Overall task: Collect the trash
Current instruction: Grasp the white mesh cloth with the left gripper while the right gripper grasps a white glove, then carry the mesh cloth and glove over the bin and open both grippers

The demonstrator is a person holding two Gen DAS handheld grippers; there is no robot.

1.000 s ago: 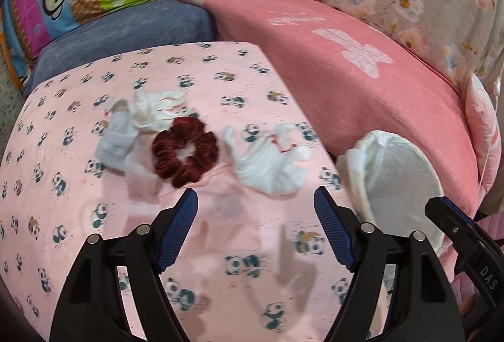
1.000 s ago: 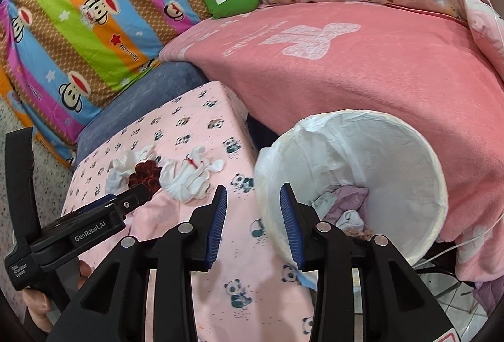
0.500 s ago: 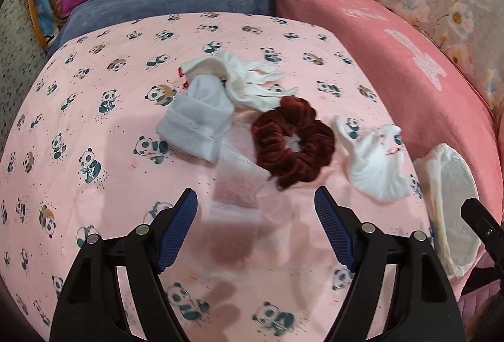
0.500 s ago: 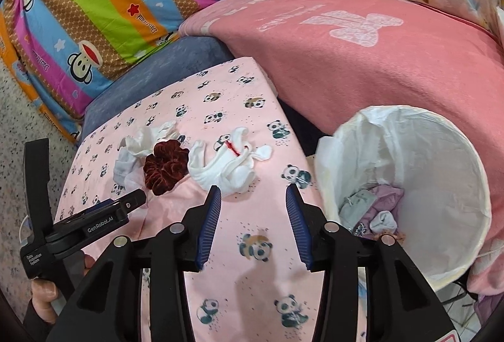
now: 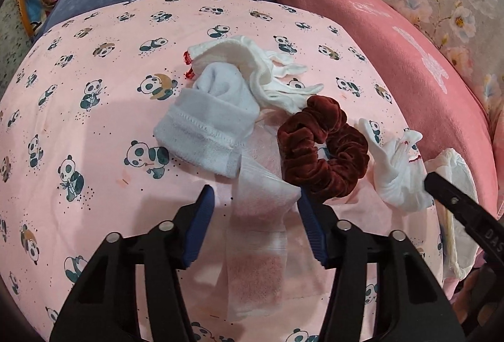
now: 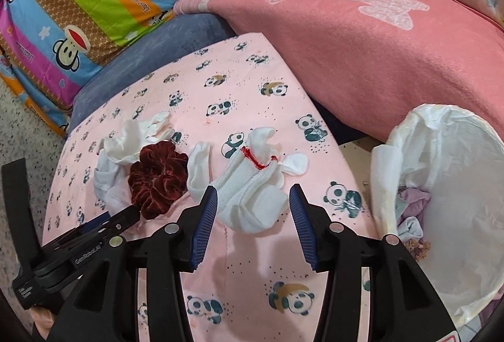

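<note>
Two tools, both apart: left tool (image 5: 255,225) straddles thin wipe (image 5: 260,234); right tool (image 6: 252,216) straddles white glove (image 6: 252,200).

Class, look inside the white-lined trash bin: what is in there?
Inside the white-lined trash bin, crumpled lilac and white cloth scraps lie at the bottom; anything beneath them is hidden.

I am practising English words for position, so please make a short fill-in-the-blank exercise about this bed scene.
1. The scrunchie is dark ___ in colour.
2. The bin is lined with a ___ bag.
3. The cloth under the trash is printed with small ___.
4. The fingers of the left hand-held gripper stand on both sides of a thin ___ wipe.

Missing words: red; white; pandas; white
</note>
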